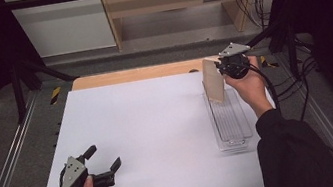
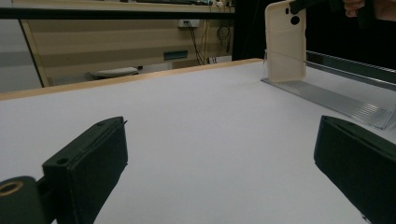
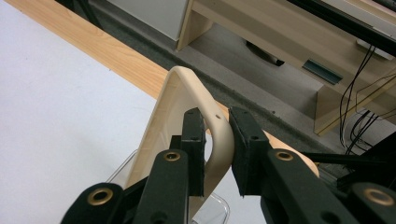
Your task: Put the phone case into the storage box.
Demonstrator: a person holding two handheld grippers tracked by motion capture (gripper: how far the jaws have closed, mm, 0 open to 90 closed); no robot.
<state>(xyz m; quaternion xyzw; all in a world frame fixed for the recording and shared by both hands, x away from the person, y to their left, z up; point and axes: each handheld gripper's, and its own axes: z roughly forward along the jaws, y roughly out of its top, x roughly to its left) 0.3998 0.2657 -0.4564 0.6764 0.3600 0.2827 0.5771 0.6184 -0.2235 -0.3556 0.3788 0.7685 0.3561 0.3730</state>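
Upright, long axis vertical, the phone case (image 1: 213,81) is pinched by the right gripper (image 1: 225,68)'s fingers (image 3: 194,140); left gripper (image 1: 105,160) released.

Cream phone case (image 1: 214,82), clear ribbed tray (image 1: 230,123), white table (image 1: 150,131)

Matt cream plastic phone case (image 1: 213,82), clear ribbed tray (image 1: 230,123) (glossy plastic).

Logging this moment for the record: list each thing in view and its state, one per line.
Phone case: beige, upright, lower end in the tray, clamped at its top edge.
Clear tray: on the white board, open-topped.
Right tongs: shut on the phone case.
Left tongs: open, holding nothing, low over the white board.
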